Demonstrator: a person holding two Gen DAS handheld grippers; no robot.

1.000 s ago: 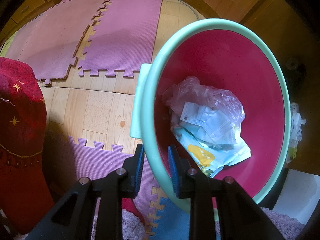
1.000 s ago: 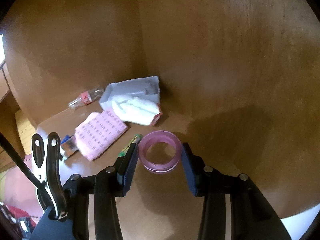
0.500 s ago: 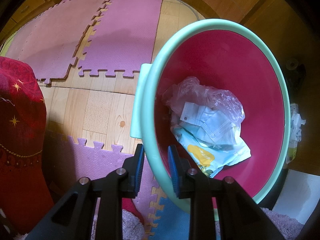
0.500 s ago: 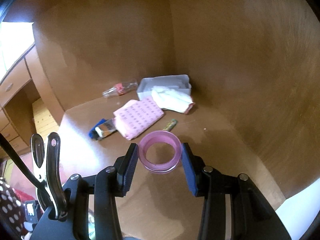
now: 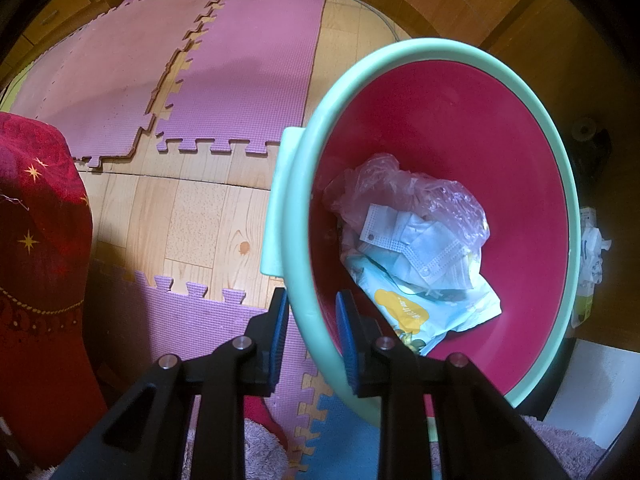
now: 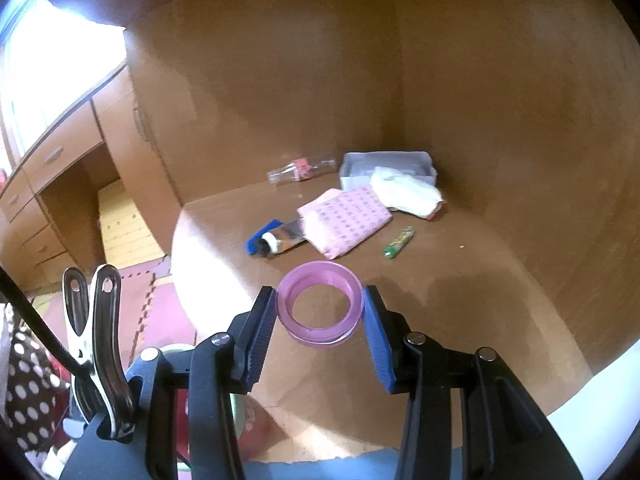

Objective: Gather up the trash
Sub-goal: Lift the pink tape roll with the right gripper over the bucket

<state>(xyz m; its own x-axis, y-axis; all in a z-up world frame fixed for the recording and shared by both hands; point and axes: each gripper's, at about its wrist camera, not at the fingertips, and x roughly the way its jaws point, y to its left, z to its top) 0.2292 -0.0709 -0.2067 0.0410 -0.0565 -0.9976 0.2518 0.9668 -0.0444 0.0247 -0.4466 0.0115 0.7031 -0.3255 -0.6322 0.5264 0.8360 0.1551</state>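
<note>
The right gripper (image 6: 320,312) has pulled back, clenching the pink translucent tape ring (image 6: 320,304); desk litter sits upper centre. The left gripper (image 5: 310,328) clamps the trash-filled green-rimmed red basin (image 5: 552,152).

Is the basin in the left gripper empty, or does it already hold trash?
Not empty. The basin, gripped at its rim by the left gripper, holds a crumpled plastic bag, a face mask and a wrapper.

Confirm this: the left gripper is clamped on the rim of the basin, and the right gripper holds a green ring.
Wrong colour. The right wrist view shows the right gripper holding a pink ring, not green. The left gripper is clamped on the basin rim.
</note>
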